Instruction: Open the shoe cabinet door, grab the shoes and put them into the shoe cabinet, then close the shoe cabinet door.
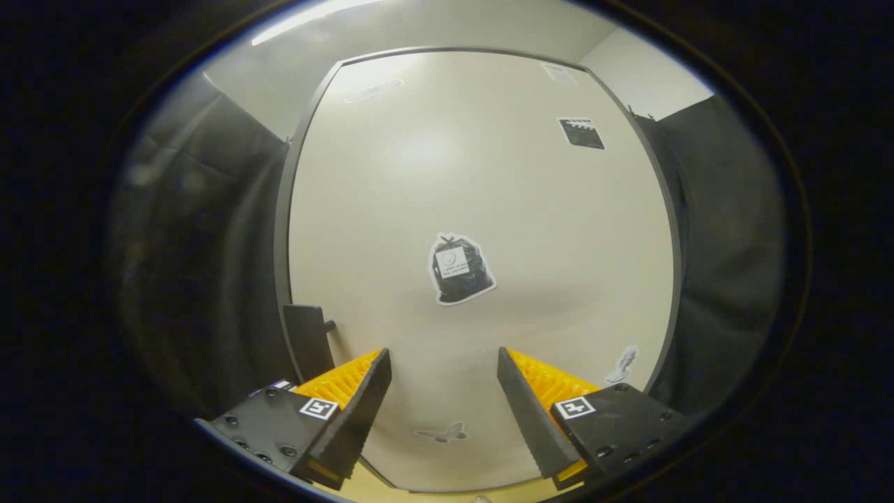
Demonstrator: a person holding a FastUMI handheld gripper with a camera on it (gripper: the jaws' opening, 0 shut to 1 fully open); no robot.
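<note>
Door [482,209] is what the gripper [444,402] faces: a pale, flat cabinet front with a dark frame running round it, standing just ahead of the fingertips. It looks shut, flush in its frame, with no gap showing along either side. The two fingers stand apart with nothing between them, and the bare panel shows through the gap.

A sticker of a black bag [459,269] sits on the panel straight beyond the gap. A small butterfly sticker [442,433] lies lower down, between the fingers, and another small pale sticker [623,365] sits just above the right finger. A dark handle [309,340] juts from the frame just beyond the left finger, on the door's left edge. I see no shoes from here.

A shut door and empty fingers would suit the stage when the cabinet waits to be opened, and equally the stage when the shoes are inside and the door is back in place. Nothing here decides between them.

As for room, black cloth [202,244] hangs close on the left of the frame and more of it on the right, so sideways space looks tight. The handle side is the nearer edge to the left finger.
</note>
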